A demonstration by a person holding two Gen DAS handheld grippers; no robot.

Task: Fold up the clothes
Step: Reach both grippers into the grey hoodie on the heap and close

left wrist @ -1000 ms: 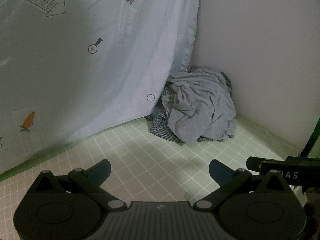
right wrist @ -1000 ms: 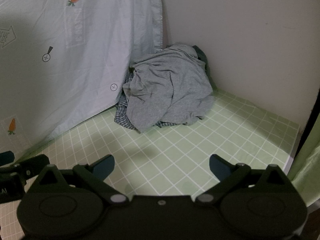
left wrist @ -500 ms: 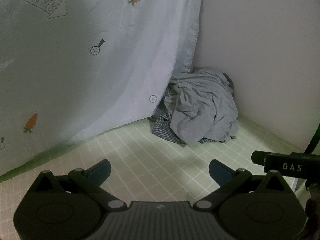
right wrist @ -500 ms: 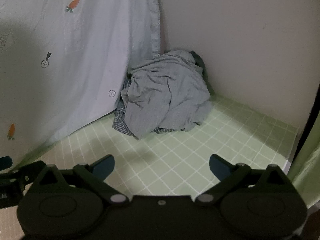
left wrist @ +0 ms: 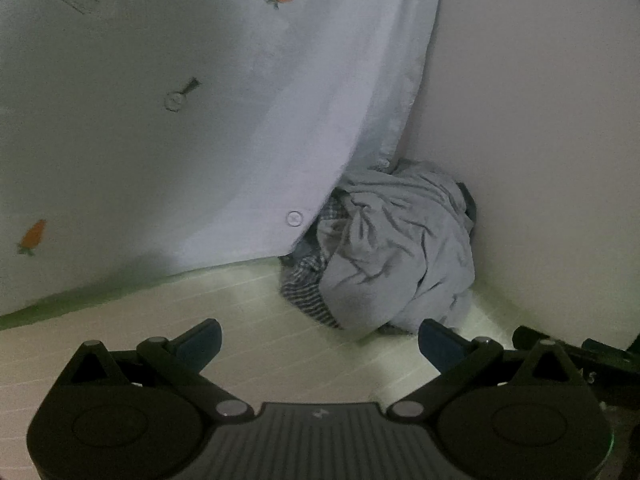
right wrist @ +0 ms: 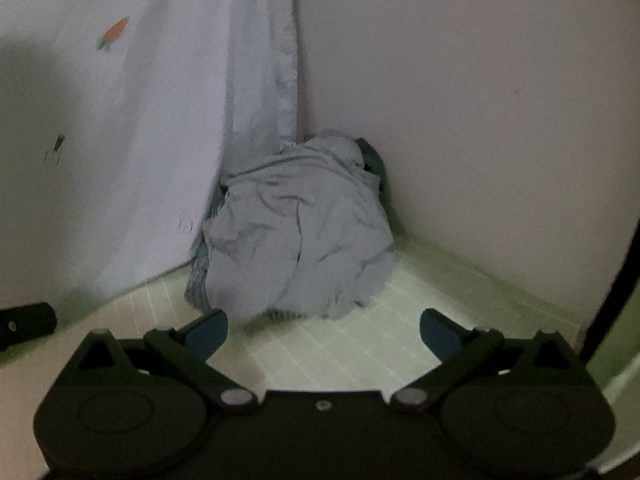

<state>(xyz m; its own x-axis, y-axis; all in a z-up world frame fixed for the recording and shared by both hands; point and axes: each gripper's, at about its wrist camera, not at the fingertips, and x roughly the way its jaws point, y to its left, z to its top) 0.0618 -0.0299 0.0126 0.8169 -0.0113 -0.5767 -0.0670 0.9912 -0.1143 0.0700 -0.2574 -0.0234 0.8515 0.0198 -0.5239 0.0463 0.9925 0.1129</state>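
With both claws, left [left wrist: 319, 342] and right [right wrist: 323, 330], spread apart and empty, grabbing the heap [right wrist: 298, 232] carelessly could catch two garments together.

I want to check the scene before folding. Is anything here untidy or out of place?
Yes. The grey garment lies crumpled in a heap in the corner, on top of a checked cloth that sticks out beneath it. Nothing looks torn or spilled.
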